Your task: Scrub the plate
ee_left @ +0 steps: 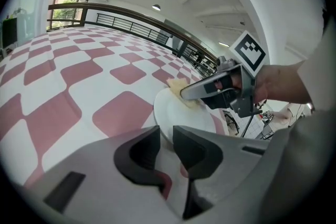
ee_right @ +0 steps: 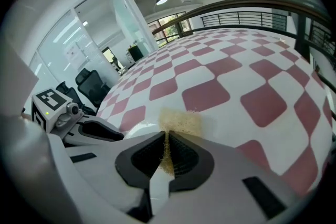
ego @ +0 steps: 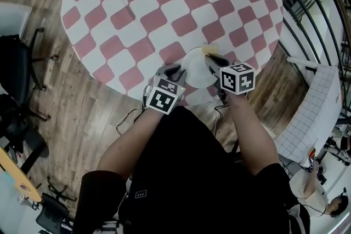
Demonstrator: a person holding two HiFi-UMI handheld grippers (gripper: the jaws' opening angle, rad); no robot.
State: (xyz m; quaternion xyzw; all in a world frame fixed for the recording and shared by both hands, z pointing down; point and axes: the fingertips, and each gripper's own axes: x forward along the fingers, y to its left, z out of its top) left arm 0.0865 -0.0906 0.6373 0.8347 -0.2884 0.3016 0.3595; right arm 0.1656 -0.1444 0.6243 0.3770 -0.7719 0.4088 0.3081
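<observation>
While left gripper [ee_left: 166, 139] nips white plate [ee_left: 189, 118] rim, right gripper [ee_right: 167, 138] clamps sponge [ee_right: 181, 122] (yellow, fibrous).

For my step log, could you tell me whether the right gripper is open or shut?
Shut: the right gripper pinches the yellow scrubber between its jaws, free end by the rim of the plate.

**Both grippers clamped, tips close together**

The left gripper [ego: 175, 70] has its jaws pinched on the plate [ego: 196, 75] rim. The right gripper [ego: 211, 57] has its jaws closed on a sponge [ee_right: 181, 122]. The left arm [ego: 129, 145] and the right arm [ego: 249, 134] are bare, reach forward and converge.
</observation>
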